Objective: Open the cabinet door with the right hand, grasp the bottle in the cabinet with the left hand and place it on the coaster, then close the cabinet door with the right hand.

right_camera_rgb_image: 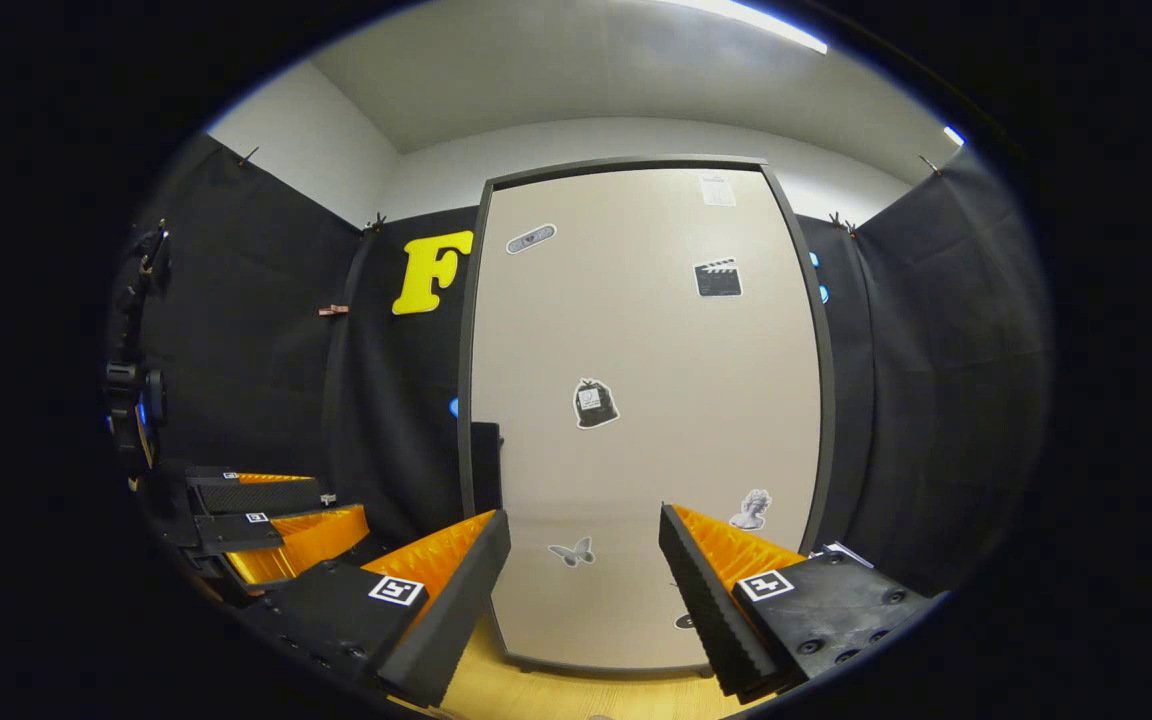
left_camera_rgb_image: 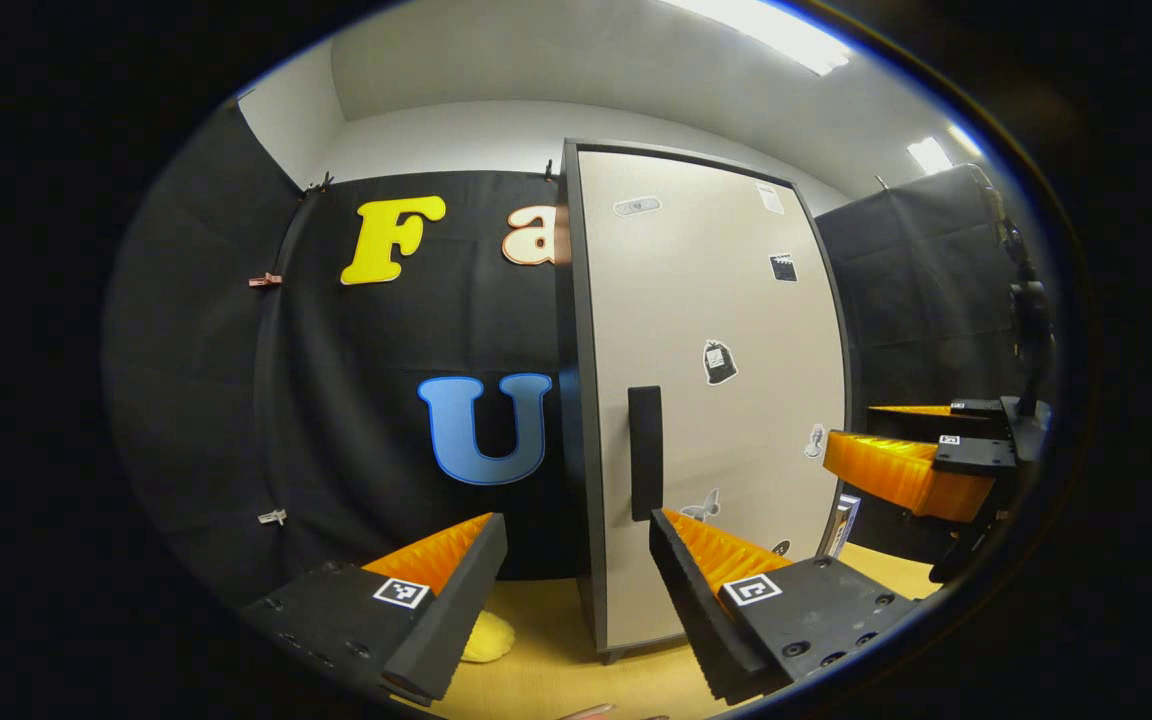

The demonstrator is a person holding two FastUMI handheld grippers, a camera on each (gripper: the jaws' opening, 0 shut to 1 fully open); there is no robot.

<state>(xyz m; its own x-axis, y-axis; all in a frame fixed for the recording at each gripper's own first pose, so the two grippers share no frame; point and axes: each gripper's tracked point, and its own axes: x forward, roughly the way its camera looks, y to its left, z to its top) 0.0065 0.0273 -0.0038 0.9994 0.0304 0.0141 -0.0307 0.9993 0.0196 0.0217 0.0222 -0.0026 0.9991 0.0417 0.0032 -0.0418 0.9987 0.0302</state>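
Cabinet door [right_camera_rgb_image: 636, 420]: shut, flat-faced and tall, standing on the table [right_camera_rgb_image: 556, 690] straight ahead of the right tool [right_camera_rgb_image: 584, 575].
Handle [left_camera_rgb_image: 645, 452]: a dark upright bar near the door's left edge, long axis vertical, about mid-height of the lower half; in the right gripper view it [right_camera_rgb_image: 485, 468] sits to the left of that tool's line, just at the door's edge.
Right tool: fingers spread wide with nothing between them; it points at the middle of the door, so by my reading it has to shift left to reach the handle.
Left tool [left_camera_rgb_image: 576, 570]: fingers likewise parted and empty, hovering in front of the handle side of the cabinet, nearer the handle than the right one.
Right tool seen from the left gripper view [left_camera_rgb_image: 921, 450]: off to the right of the door, apart from it.
Bottle: presumably behind the closed door; cannot be seen.
Coaster: possibly the yellow thing [left_camera_rgb_image: 488, 638] on the table under the left tool; I cannot tell.
Step in hand: door opening not yet begun.
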